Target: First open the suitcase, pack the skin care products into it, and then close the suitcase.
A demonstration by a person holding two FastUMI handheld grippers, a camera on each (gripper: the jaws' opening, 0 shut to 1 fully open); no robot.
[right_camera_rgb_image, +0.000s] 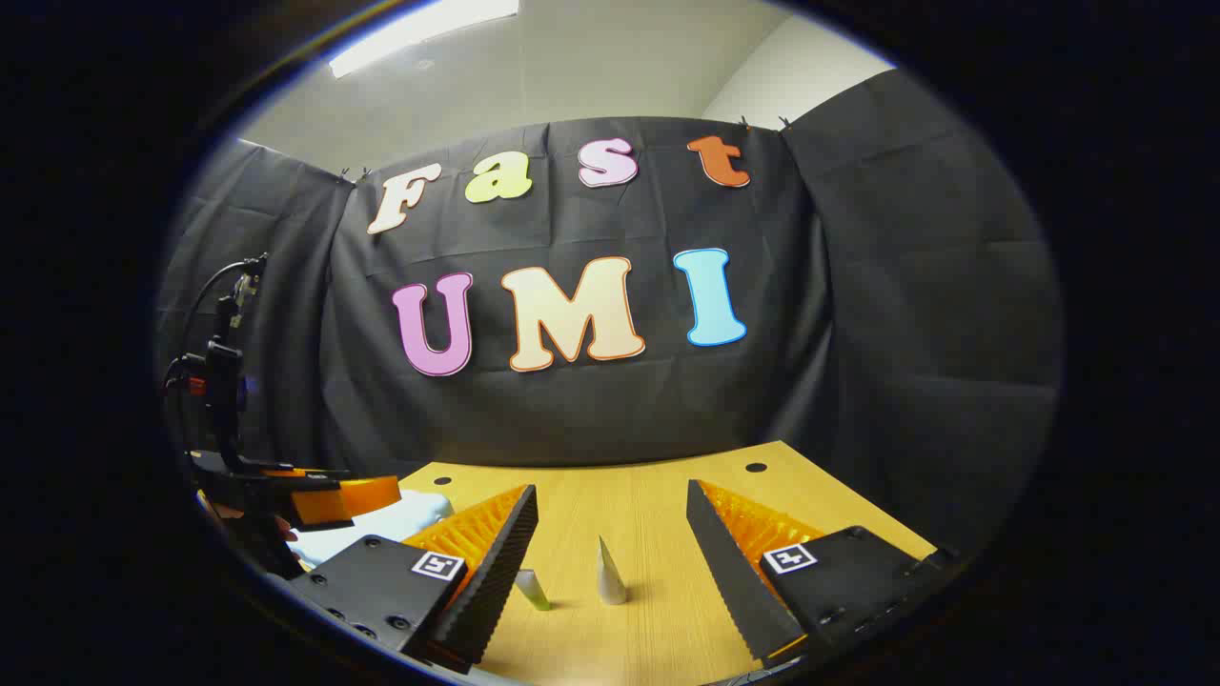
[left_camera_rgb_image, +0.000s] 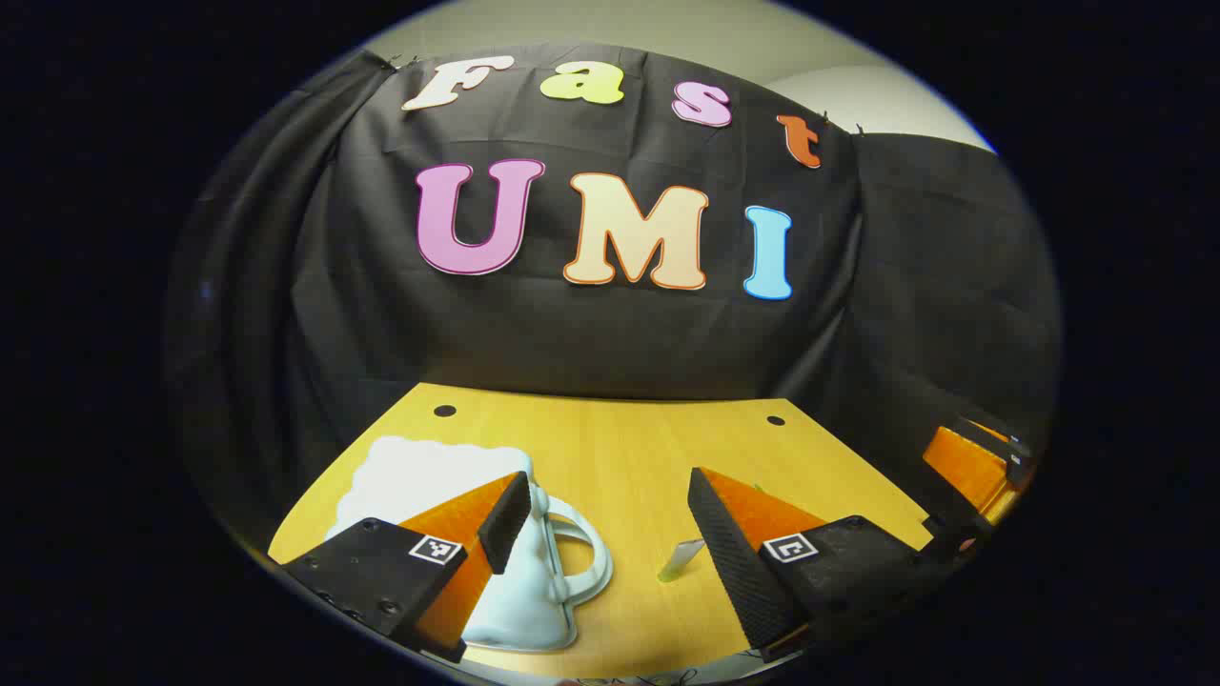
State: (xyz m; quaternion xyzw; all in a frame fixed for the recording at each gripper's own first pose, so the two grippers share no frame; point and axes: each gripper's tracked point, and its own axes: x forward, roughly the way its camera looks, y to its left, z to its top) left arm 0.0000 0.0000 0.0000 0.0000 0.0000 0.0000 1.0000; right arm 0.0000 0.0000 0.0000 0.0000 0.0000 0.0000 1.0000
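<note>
writing: none legible on products | table (left_camera_rgb_image: 629, 448): wood, two holes, black cloth behind | left gripper (left_camera_rgb_image: 605, 519): wide, over pale suitcase (left_camera_rgb_image: 534, 591) | right gripper (right_camera_rgb_image: 610, 534): wide, two tubes (right_camera_rgb_image: 610, 576) between fingers

So on the worktop (right_camera_rgb_image: 658, 619): one pale suitcase (left_camera_rgb_image: 534, 591) and two skin care tubes (right_camera_rgb_image: 608, 572) (right_camera_rgb_image: 532, 589), plus two holes (left_camera_rgb_image: 444, 411) (left_camera_rgb_image: 775, 420) along its far edge.
</note>
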